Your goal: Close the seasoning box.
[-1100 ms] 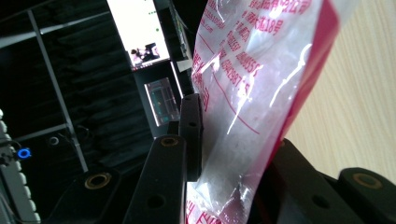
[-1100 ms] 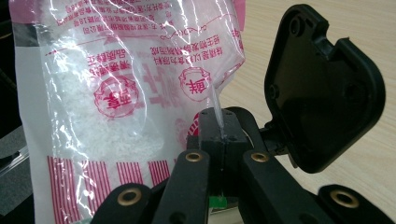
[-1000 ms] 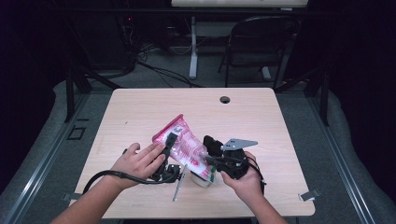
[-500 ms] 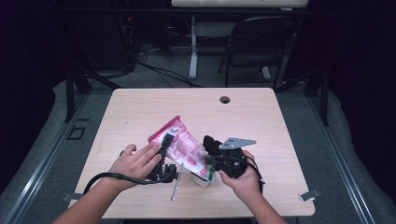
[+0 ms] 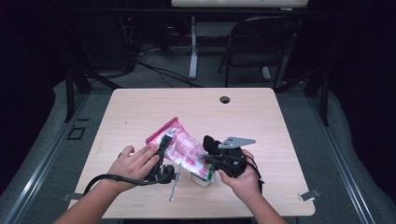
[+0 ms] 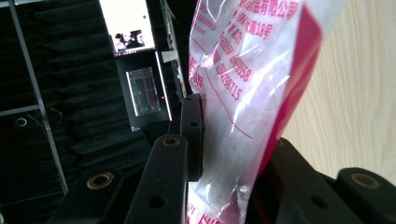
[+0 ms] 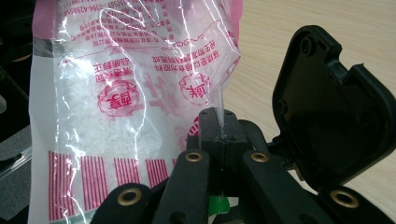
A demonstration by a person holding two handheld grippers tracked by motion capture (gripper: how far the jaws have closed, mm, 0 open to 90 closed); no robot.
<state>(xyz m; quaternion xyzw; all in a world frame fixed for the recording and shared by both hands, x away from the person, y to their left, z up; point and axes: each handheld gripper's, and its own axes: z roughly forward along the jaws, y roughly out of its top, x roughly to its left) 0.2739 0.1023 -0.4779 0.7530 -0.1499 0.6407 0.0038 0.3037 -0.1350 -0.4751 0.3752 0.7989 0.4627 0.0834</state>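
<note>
Holding bag (image 5: 183,148) over table (image 5: 261,121), tilted, no shift since a second ago | left gripper (image 5: 162,148) pinching bag's upper edge | right gripper (image 5: 208,158) pressed together on lower corner film | metal rod (image 5: 175,182) beneath | likely steadying before opening.

Left gripper (image 5: 162,148) clamps the bag (image 5: 183,148) at its upper edge. Right gripper (image 5: 211,161), jaws fully closed, pinches the bag's lower corner.
</note>
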